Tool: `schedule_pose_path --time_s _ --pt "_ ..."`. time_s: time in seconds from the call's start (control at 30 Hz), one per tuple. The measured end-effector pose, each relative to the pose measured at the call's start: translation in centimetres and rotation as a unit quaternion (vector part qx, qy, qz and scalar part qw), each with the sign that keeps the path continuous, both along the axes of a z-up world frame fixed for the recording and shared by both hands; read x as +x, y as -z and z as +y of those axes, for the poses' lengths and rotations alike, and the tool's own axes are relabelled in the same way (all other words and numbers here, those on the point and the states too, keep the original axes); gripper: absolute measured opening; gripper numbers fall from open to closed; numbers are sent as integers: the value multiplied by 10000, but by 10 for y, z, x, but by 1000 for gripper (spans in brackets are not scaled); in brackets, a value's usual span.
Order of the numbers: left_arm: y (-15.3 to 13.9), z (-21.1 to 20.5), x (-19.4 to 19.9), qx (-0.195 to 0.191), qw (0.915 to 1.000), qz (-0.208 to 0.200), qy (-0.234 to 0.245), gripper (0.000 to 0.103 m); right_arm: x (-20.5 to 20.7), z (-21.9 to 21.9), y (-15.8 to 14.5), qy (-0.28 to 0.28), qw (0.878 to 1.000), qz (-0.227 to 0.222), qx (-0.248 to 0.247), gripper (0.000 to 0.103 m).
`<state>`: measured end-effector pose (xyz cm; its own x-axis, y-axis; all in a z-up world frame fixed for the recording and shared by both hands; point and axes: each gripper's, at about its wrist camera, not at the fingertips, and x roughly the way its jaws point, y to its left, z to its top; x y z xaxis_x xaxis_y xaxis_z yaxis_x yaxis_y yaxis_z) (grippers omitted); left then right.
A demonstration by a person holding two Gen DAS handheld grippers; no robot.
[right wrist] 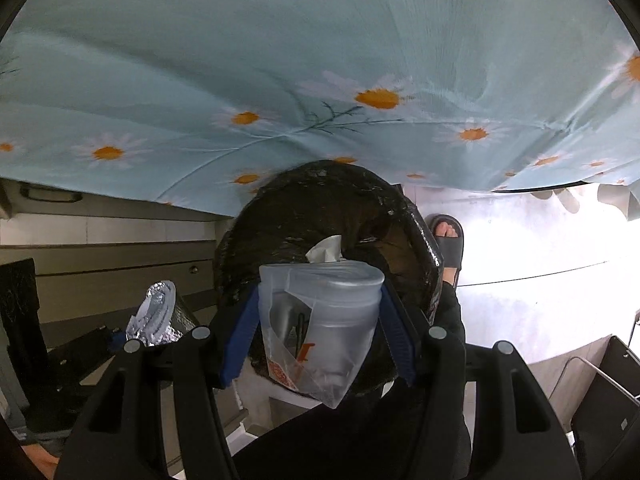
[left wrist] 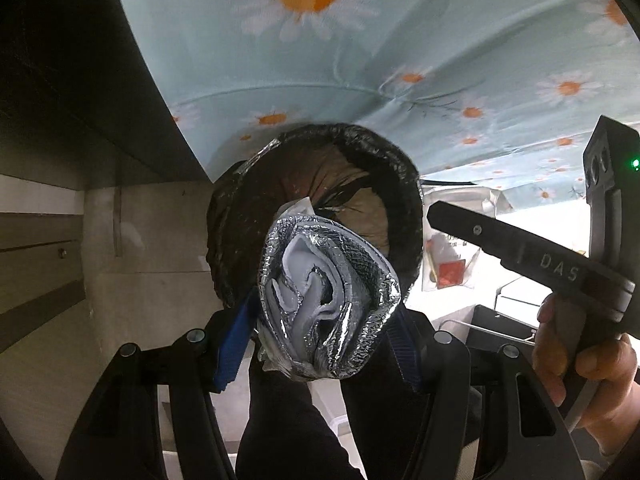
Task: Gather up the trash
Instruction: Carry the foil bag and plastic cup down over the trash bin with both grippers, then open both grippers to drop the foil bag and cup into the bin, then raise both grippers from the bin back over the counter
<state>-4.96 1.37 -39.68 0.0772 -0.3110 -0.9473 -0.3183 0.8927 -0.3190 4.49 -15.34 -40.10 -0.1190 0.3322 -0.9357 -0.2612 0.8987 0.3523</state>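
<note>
left gripper [left wrist: 326,300]: jaws clamped on a load | right gripper [right wrist: 320,320]: jaws clamped on a load

- Floor [right wrist: 520,312]: pale, smooth, strongly overexposed at right.
- Bin lined with black bag [right wrist: 280,216] stands on it, beside hanging daisy-print cloth [right wrist: 280,80].
- Sandalled foot [right wrist: 448,240] planted just beside bin.

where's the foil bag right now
The foil bag is clamped in the left gripper, held over the black-lined trash bin; the right wrist view shows it lower left.
</note>
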Motion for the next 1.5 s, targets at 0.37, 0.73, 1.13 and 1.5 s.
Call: schedule_pose_path --time_s 0.37,0.73,1.13,1.5 --pt "35 -4 6 140 9994 310 98 60 1 -3 29 122 9996 222 -147 59" --pt "33 -2 6 358 9986 394 -8 82 7 -15 15 469 9985 235 127 81" --pt "12 -3 3 406 9990 188 54 82 2 -23 -10 478 9987 62 182 81" --pt "-42 3 7 498 9982 -337 43 82 -4 -29 -51 445 9981 -271 343 81"
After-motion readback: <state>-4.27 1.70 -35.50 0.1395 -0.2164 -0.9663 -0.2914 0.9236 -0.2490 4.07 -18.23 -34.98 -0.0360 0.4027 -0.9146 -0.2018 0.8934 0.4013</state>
